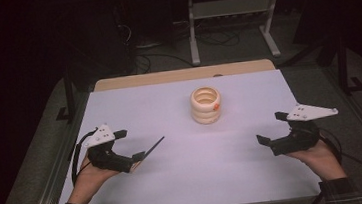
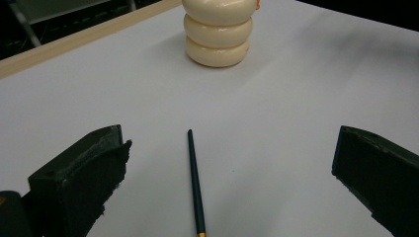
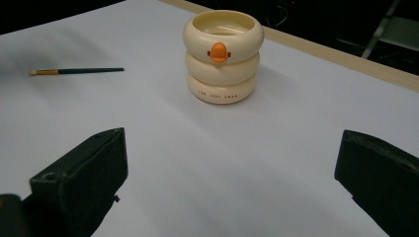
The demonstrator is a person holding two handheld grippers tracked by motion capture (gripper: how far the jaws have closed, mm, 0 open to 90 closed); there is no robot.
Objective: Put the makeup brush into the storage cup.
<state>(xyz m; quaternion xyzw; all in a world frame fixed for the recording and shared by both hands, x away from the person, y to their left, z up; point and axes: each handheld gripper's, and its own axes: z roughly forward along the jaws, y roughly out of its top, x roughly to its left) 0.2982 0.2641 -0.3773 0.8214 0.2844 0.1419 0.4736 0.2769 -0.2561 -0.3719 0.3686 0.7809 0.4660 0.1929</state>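
Dim room beyond; white table point(image 1: 186, 182) lit, wooden strip along far edge. Paintbrush point(image 2: 195, 182) flat on the surface, directly ahead of left gripper point(image 1: 135, 144), between its 2 jaws in the left gripper view, untouched. Long axis running away from that gripper toward the holder, dark handle tip far, pale ferrule end near. Cream 3-ring holder point(image 1: 206, 105) upright at table centre, orange mark on top ring, well apart from brush. Left gripper spread wide, nothing held. Right gripper point(image 1: 271, 128) likewise wide, nothing held, well apart from brush. Judged: left gripper nearer; straight advance along the axis needed.
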